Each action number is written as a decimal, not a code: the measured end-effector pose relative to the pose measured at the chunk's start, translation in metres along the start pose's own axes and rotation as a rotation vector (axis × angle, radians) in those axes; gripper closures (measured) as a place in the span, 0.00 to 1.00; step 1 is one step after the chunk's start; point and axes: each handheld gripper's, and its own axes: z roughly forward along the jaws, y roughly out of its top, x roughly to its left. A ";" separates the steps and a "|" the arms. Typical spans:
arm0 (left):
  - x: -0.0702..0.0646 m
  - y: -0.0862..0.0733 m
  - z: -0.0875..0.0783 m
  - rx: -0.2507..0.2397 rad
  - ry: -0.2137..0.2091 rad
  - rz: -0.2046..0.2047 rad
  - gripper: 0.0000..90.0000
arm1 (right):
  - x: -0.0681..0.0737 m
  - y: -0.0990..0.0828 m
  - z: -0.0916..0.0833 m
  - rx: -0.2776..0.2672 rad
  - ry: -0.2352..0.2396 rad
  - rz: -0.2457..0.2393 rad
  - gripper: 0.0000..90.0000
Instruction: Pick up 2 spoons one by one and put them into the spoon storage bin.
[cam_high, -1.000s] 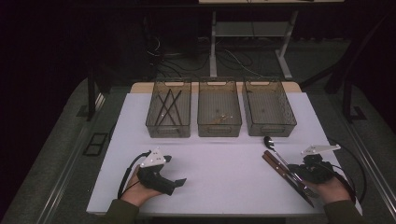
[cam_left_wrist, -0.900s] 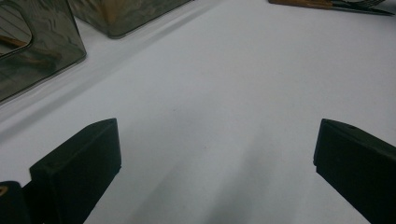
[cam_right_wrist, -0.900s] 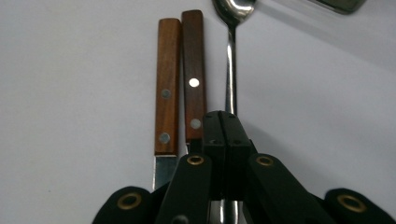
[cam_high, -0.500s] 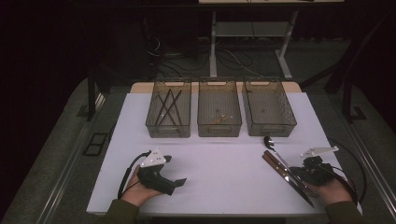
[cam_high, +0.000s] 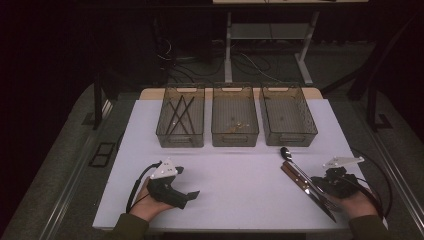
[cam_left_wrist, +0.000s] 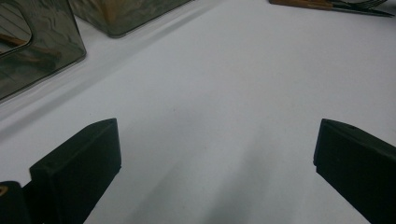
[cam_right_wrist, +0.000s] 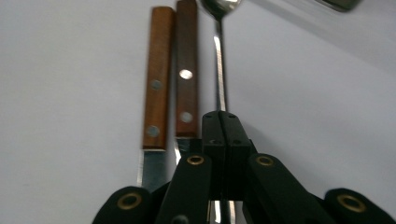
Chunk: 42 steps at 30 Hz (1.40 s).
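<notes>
Pinching the spoon (cam_right_wrist: 219, 70) handle, the right gripper (cam_right_wrist: 223, 122) lies beside 2 wooden-handled knives (cam_right_wrist: 159, 79); the left gripper (cam_left_wrist: 210, 154) rests released on the table (cam_left_wrist: 233, 93).

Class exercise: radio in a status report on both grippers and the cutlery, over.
Right gripper shut on spoon handle. Left gripper open, empty. Two wooden-handled knives alongside spoon, close to the grip.

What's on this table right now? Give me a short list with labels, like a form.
Surface: white table
Bins: three clear bins in a row at the far side
Left bin: dark sticks
Cutlery: spoon and two wooden-handled knives side by side
Left gripper: open, nothing between its jaws
Right gripper: shut, over the spoon's handle
</notes>
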 end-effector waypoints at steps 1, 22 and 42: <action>0.000 0.000 0.000 0.000 0.000 -0.001 0.00 | 0.001 0.000 0.001 0.008 0.002 -0.005 1.00; 0.000 -0.001 0.001 -0.002 -0.006 -0.002 0.00 | -0.011 0.008 0.002 -0.061 0.018 0.028 0.88; 0.001 -0.001 0.001 -0.001 -0.012 0.015 0.00 | -0.028 0.062 0.027 -0.197 0.084 0.105 0.59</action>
